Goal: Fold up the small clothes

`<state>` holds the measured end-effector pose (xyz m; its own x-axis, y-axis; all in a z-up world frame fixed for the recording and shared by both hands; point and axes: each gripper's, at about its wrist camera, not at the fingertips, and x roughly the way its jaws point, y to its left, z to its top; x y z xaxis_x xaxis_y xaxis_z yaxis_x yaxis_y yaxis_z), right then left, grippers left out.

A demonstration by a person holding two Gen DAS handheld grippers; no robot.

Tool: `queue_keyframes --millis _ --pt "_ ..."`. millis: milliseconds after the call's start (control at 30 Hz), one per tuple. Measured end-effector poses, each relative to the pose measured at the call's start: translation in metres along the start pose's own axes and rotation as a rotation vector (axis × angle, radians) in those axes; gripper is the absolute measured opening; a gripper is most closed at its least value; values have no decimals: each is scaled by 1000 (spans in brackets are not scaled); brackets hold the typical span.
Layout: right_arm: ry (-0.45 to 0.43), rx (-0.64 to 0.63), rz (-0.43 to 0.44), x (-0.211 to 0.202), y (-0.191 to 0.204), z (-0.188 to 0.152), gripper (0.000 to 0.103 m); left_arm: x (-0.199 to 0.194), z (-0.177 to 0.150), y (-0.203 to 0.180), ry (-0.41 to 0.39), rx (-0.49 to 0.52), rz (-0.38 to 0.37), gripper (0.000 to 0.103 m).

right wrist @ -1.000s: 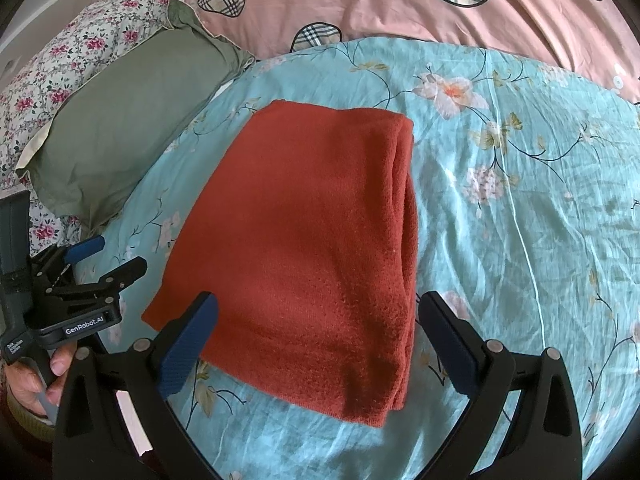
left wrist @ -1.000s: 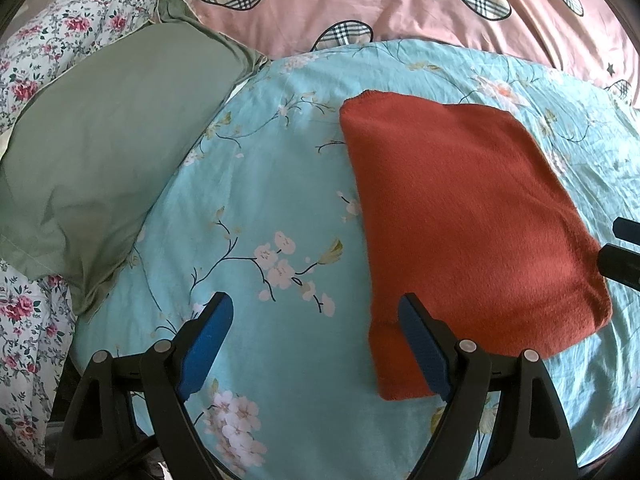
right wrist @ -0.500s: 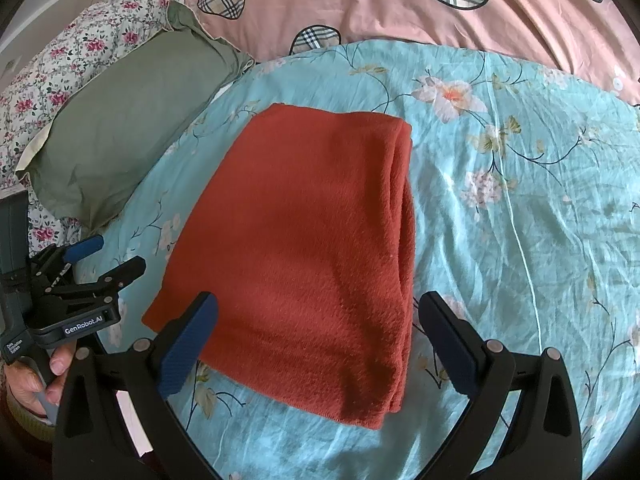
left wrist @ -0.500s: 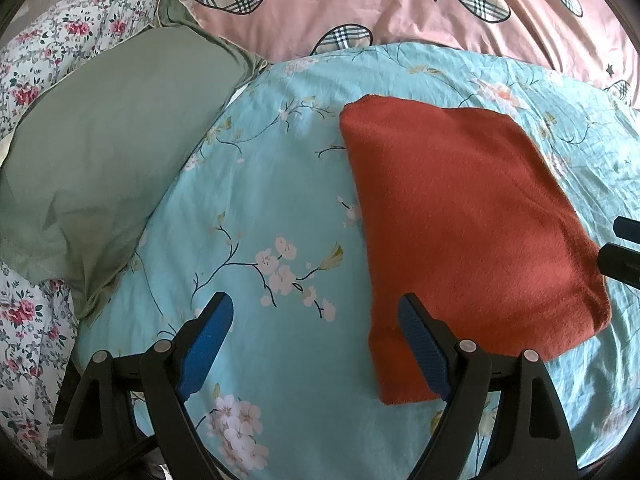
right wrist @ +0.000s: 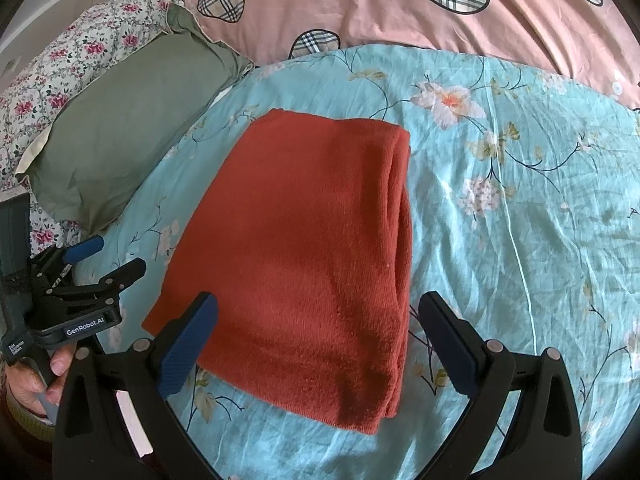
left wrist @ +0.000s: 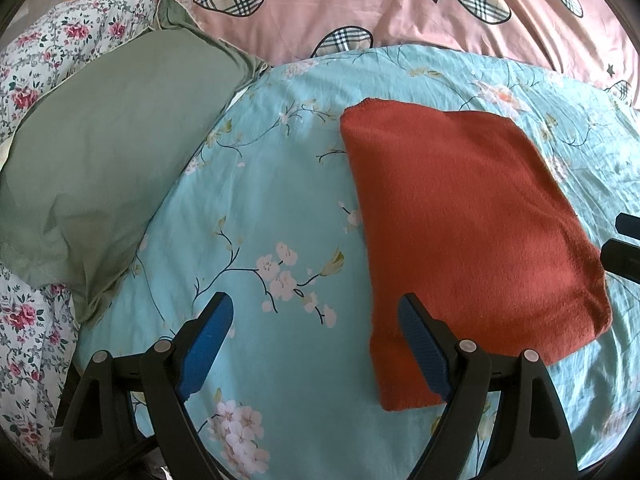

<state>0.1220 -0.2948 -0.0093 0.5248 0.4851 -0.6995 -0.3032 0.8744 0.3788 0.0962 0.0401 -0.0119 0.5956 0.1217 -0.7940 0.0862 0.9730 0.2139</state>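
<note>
**A soft, folded knit waiting between two open grippers**

We see the rust-red knit garment [right wrist: 304, 248] lying folded into a thick, rough rectangle on the turquoise floral bedsheet [right wrist: 520, 220], with stacked layers showing along its right edge in the right wrist view. We judge it light, limp and a little fuzzy: it should not slip from rubbery pads, but it will sag and its layers may slide apart if we lift it by one ply only. We would take hold at the near corners, pinching through every layer at the thick folded edge.

Our left gripper [left wrist: 316, 344] stands released, its blue ribbed pads wide apart over bare sheet, the garment's near left corner just by its right-hand pad. Our right gripper [right wrist: 320, 348] is likewise spread, empty, hovering above the garment's near edge.

A smooth sage-green pillow [left wrist: 104, 152] lies to the left, well apart; a pink quilt with plaid hearts [left wrist: 400, 4] lies beyond.
</note>
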Motion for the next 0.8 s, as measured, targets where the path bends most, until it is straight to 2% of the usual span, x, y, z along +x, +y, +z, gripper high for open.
queue_keyframes --millis 800 --pt "0 -6 -6 9 -8 12 100 9 19 -6 -10 -8 9 85"
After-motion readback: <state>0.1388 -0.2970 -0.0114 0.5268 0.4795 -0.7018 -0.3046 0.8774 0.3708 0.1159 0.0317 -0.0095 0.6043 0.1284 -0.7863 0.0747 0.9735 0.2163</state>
